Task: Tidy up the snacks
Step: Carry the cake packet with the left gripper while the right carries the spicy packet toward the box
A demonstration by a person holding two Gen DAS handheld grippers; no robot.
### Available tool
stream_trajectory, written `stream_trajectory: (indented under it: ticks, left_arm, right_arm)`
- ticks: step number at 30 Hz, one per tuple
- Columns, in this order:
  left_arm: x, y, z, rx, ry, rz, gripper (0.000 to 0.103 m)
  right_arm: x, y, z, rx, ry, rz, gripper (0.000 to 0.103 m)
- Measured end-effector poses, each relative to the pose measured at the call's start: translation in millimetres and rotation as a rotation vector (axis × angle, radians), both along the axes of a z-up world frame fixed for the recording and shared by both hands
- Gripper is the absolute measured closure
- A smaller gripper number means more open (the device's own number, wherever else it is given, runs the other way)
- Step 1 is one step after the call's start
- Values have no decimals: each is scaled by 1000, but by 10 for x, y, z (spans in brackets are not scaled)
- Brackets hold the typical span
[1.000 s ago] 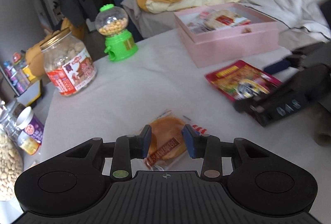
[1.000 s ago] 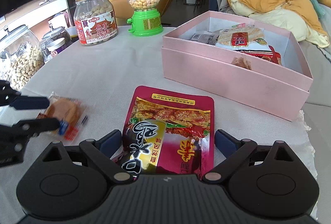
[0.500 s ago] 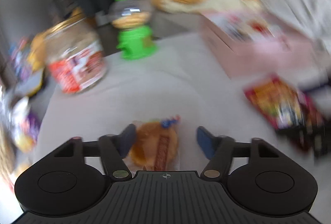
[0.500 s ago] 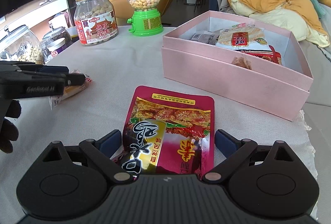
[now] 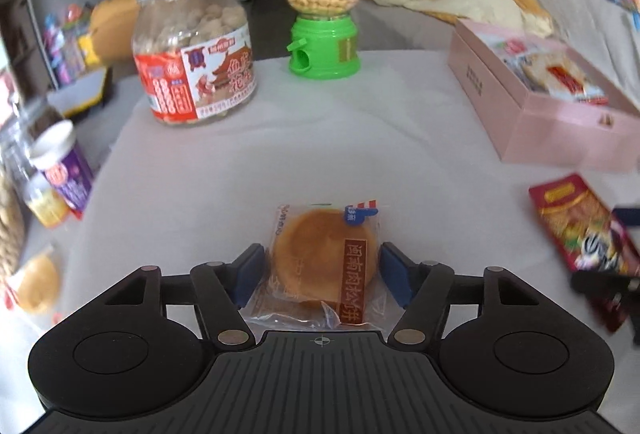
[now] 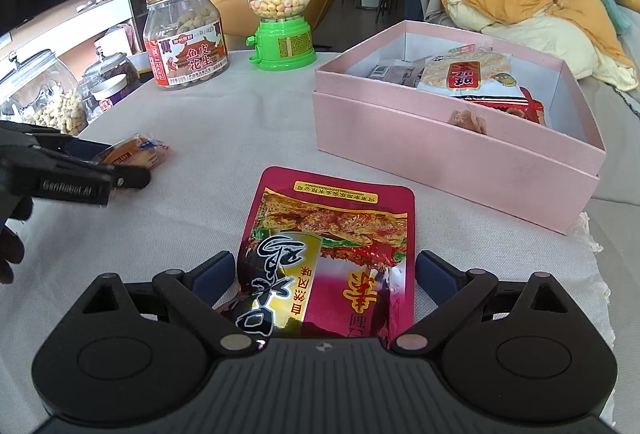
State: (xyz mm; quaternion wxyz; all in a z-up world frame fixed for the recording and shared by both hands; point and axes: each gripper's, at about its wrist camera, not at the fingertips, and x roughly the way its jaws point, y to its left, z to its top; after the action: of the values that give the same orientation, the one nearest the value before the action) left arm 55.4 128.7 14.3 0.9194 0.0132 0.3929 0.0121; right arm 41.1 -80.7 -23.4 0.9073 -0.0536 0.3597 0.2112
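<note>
in the left wrist view our left gripper [image 5: 322, 274] has its fingers spread around the wrapped pastry [image 5: 325, 258] on the near counter [image 5: 320, 153]; closing on slack film could let it slip. a second ago they pinched it.

in the right wrist view our right gripper [image 6: 324, 272] straddles the red pouch [image 6: 332, 254], fingers wide as before; the glossy pack may slide short of the pink box [image 6: 452, 153], far right.

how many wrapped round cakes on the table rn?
2. One wrapped cake lies between the open left gripper fingers; a second cake sits blurred at the table's left edge. Others may be out of view.
</note>
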Motion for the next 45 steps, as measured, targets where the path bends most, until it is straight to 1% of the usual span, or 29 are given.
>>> stream_trajectory:
  ticks: [2, 5, 6, 9, 11, 12, 14, 18, 20, 22, 24, 26, 27, 28, 30, 32, 33, 35, 36, 37, 39, 41, 42, 44, 45]
  left_arm:
    - [-21, -74, 3, -16, -10, 14, 38]
    - [-168, -309, -14, -56, -49, 7, 38]
    - [-214, -390, -32, -52, -63, -2, 38]
    - [-317, -589, -101, 7, -110, 9, 39]
    - [-348, -605, -118, 12, -130, 13, 39]
    - [-343, -581, -116, -4, -127, 16, 38]
    - [-360, -541, -119, -23, -132, 16, 38]
    - [-362, -537, -127, -13, -139, 14, 38]
    - [-367, -533, -131, -19, -141, 14, 38]
    - [-378, -516, -132, -30, -145, 13, 38]
    - [-383, -506, -133, -38, -148, 14, 38]
    - [-386, -502, -133, -41, -150, 16, 38]
    - [-388, -504, -133, -40, -150, 17, 38]
    - [-389, -501, -133, -39, -150, 16, 38]
    - [-388, -510, -134, -33, -149, 17, 38]
    - [-388, -522, -133, -26, -149, 17, 38]
    - [-390, -526, -133, -24, -149, 17, 38]
    - [-392, -531, -133, -24, -150, 18, 38]
    - [-395, -534, -131, -24, -150, 22, 39]
    - [-400, -539, -125, -26, -151, 29, 41]
    - [-410, -571, -102, -38, -146, 45, 42]
    - [-439, -619, -92, -112, -148, 25, 42]
    - [-451, -677, -85, -134, -144, 10, 42]
    - [-477, -832, -78, -141, -135, -17, 42]
    - [-482, -913, -85, -142, -128, -32, 42]
  right_arm:
    - [2, 4, 0, -1, 0, 0, 6]
    - [2, 1, -3, 0, -2, 0, 6]
    - [1, -4, -7, -2, -4, -1, 6]
    - [9, 2, -14, -8, -5, -3, 5]
    - [32, 39, -23, -27, 1, 6, 1]
    - [46, 70, -26, -43, 4, 12, 0]
    - [80, 126, -24, -66, 2, 6, 0]
    - [152, 154, -15, -65, 11, 7, 0]
    - [119, 133, 15, -66, 4, 15, 8]
    - [47, 96, 78, -76, -8, 46, 21]
    - [-35, 27, 165, -92, -25, 62, 30]
    - [-99, -102, 266, -84, -30, 60, 38]
    - [-116, -159, 307, -69, -22, 71, 60]
    - [-142, -217, 353, -64, -21, 70, 61]
    - [-196, -328, 432, -50, -27, 67, 66]
    - [-245, -425, 485, -38, -33, 71, 67]
    - [-269, -470, 498, -33, -37, 75, 67]
    - [-293, -541, 480, -30, -39, 85, 54]
    - [-299, -571, 449, -33, -42, 73, 31]
    - [-299, -596, 414, -35, -48, 54, 14]
    - [-260, -661, 317, -31, -44, 16, 13]
    - [-167, -697, 218, -23, -1, -6, 13]
    - [-115, -709, 176, -14, 22, -18, 12]
    - [-18, -727, 109, 40, 76, -9, 12]
    - [7, -714, 96, 54, 82, -10, 7]
